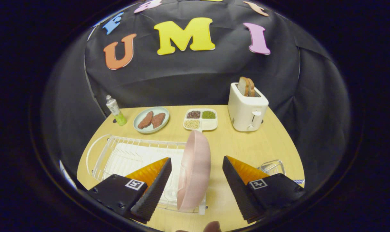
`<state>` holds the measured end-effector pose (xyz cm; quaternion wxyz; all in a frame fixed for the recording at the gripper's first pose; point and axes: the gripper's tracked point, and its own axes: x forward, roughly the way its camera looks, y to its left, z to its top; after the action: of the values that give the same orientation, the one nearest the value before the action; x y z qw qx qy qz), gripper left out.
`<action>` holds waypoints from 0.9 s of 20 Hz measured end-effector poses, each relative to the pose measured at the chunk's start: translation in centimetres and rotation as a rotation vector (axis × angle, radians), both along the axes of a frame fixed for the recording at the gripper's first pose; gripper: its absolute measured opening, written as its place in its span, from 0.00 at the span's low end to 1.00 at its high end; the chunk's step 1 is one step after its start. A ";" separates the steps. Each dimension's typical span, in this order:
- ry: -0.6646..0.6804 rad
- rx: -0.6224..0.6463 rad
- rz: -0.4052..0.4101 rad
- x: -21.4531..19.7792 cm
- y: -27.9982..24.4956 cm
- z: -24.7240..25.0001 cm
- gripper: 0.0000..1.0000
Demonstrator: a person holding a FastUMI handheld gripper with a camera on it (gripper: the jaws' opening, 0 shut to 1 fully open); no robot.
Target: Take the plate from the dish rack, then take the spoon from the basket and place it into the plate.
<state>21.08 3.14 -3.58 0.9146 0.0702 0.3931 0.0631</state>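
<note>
Fingertip: pale rounded tip [212, 226] shows nearest the camera, below the fingers
Gripper [197, 183]: fingers spread wide, one either side of the plate, neither pad touching it; square black-and-white marker on each finger body; no brand legible
Plate [194, 170]: pink, matte, round; stands on edge in the near right end of the dish rack, between the fingers; seen nearly edge-on, long axis upright, top leaning slightly right
Dish rack [124, 151]: white wire on wooden table [246, 145], left of centre
Basket [272, 167]: clear, just beyond right finger; contents cannot be made out
Beyond: bottle [116, 110], label unreadable; green dish with two brown pieces [151, 120]; divided tray of grains [201, 119]; white toaster with bread [247, 107]
</note>
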 end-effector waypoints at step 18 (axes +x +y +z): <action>0.144 -0.088 -0.175 -0.9 0.2 -0.3 0.38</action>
<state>20.19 3.30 -3.89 0.8881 0.0682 0.4528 -0.0394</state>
